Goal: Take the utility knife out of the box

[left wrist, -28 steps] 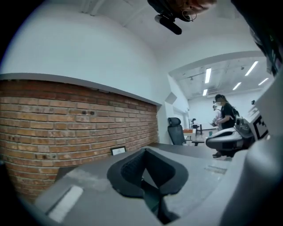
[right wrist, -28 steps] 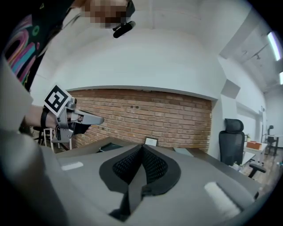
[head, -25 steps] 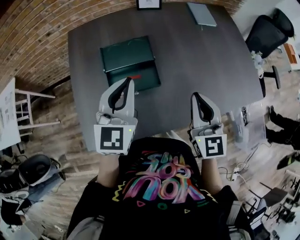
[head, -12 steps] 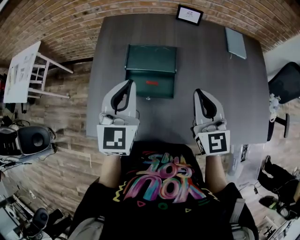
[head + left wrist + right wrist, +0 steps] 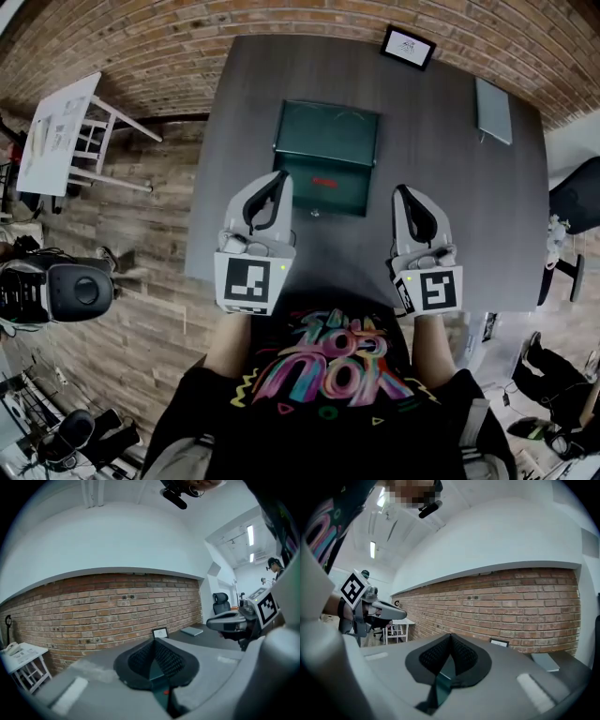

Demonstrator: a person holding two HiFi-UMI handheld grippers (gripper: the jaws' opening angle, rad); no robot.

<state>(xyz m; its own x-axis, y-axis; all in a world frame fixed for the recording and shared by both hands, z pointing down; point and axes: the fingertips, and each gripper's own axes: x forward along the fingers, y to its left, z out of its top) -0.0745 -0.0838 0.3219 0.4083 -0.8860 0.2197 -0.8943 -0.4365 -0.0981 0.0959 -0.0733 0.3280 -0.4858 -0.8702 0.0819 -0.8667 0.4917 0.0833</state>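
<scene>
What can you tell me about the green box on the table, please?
The green box is a flat, dark green rectangular case that looks like plastic. It appears open: a paler half lies toward the far side and a darker half toward the person, where a small red item lies. A small light fitting, perhaps a latch, sits at its near edge. It rests flat near the middle of the dark grey table, turned slightly askew, and only the table visibly touches it.

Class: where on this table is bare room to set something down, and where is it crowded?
Bare table lies between the green box and the grey laptop, with a narrower strip left of the box. The near edge is crowded: the left gripper and right gripper hang over it.
</scene>
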